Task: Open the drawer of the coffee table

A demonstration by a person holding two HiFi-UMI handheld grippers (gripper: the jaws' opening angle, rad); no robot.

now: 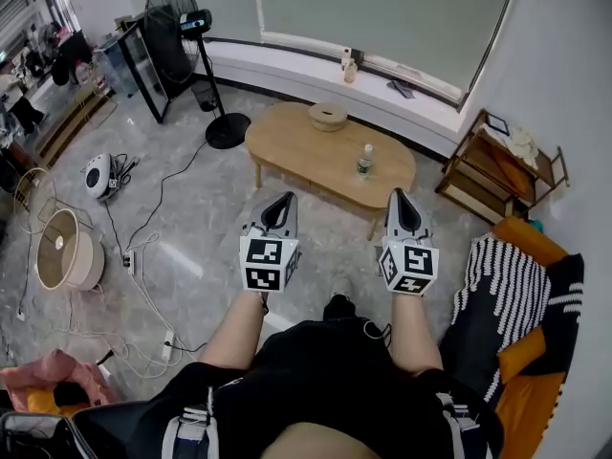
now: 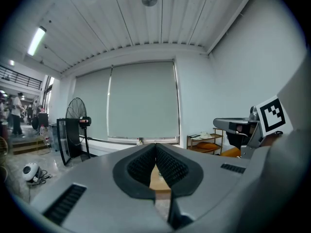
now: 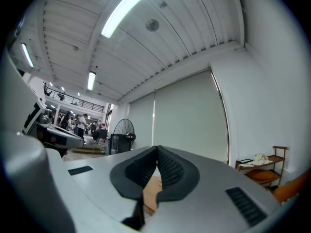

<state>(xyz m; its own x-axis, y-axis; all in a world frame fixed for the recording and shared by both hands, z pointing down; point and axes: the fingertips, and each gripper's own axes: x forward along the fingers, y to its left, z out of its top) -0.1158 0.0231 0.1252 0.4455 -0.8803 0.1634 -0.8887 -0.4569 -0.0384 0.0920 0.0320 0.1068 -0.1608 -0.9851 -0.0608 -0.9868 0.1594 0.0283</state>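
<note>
An oval wooden coffee table (image 1: pixel 296 146) stands on the grey floor ahead, with a round wooden box (image 1: pixel 328 116) and a small bottle (image 1: pixel 364 161) on its top. No drawer front shows from this angle. My left gripper (image 1: pixel 284 199) is held in the air short of the table's near edge, jaws shut and empty. To its right, my right gripper (image 1: pixel 398 197) hangs likewise, shut with nothing in it. In each gripper view the black pads (image 2: pixel 156 162) (image 3: pixel 156 166) meet, and a sliver of the table (image 2: pixel 158 179) (image 3: pixel 153 193) shows beneath them.
A standing fan (image 1: pixel 182 27) and a black frame (image 1: pixel 143 65) are at the back left. Cables (image 1: pixel 143 256) and a round lamp (image 1: pixel 67 249) lie on the floor to the left. A wooden shelf (image 1: pixel 497 165) and an orange sofa with a striped cover (image 1: pixel 521 295) are at the right.
</note>
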